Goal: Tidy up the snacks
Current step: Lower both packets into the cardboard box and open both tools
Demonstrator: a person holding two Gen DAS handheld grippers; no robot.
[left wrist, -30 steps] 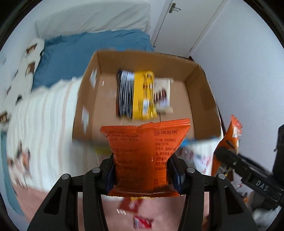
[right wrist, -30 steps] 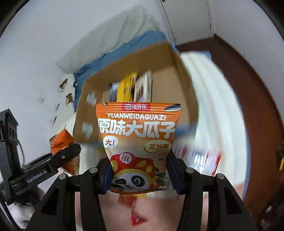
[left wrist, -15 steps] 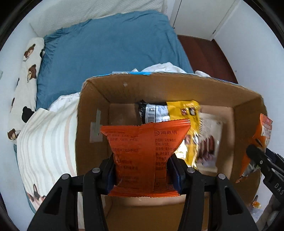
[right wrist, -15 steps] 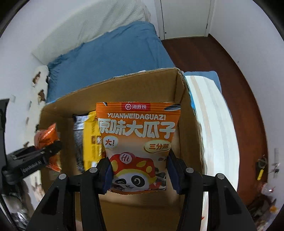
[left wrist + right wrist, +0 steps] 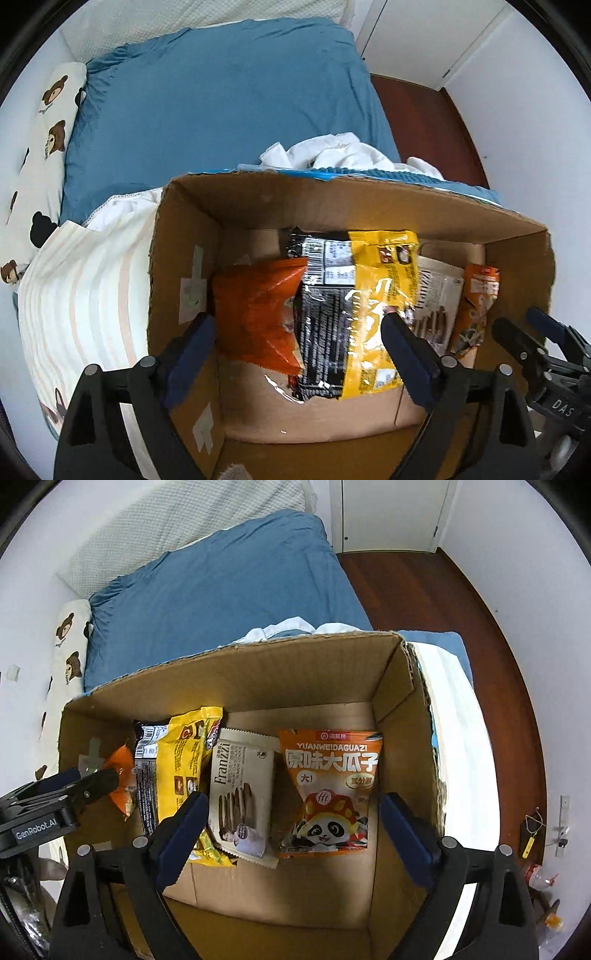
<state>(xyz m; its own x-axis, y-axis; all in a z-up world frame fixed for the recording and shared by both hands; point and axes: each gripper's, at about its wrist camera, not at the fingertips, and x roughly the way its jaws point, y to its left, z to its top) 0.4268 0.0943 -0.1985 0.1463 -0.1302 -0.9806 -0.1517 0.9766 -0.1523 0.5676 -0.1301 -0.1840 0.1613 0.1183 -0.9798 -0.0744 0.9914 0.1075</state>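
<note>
Blue bed [image 5: 229, 590] behind cardboard box [image 5: 258, 675], four snack bags side by side inside, left tool [image 5: 295, 347] and right tool [image 5: 291, 827] both spread wide, gripping nothing.

Two wrist fisheye views, both looking steeply down into one cardboard box [image 5: 369, 206] from close above its near edge.

Left wrist view: sits over the box's left end, facing forward past the left gripper [image 5: 299, 350], whose spread fingers frame the lower picture; the right gripper [image 5: 532, 343] enters at the right edge. Right wrist view: sits over the box's right end, facing forward past the right gripper's own fingers; the left gripper enters at the left edge. Shared ground: the box interior with its row of snack packets, the blue bedding [image 5: 221, 602] beyond the far wall, the bear-print pillow [image 5: 40, 155] at left, the wooden floor [image 5: 461, 602] at right.
</note>
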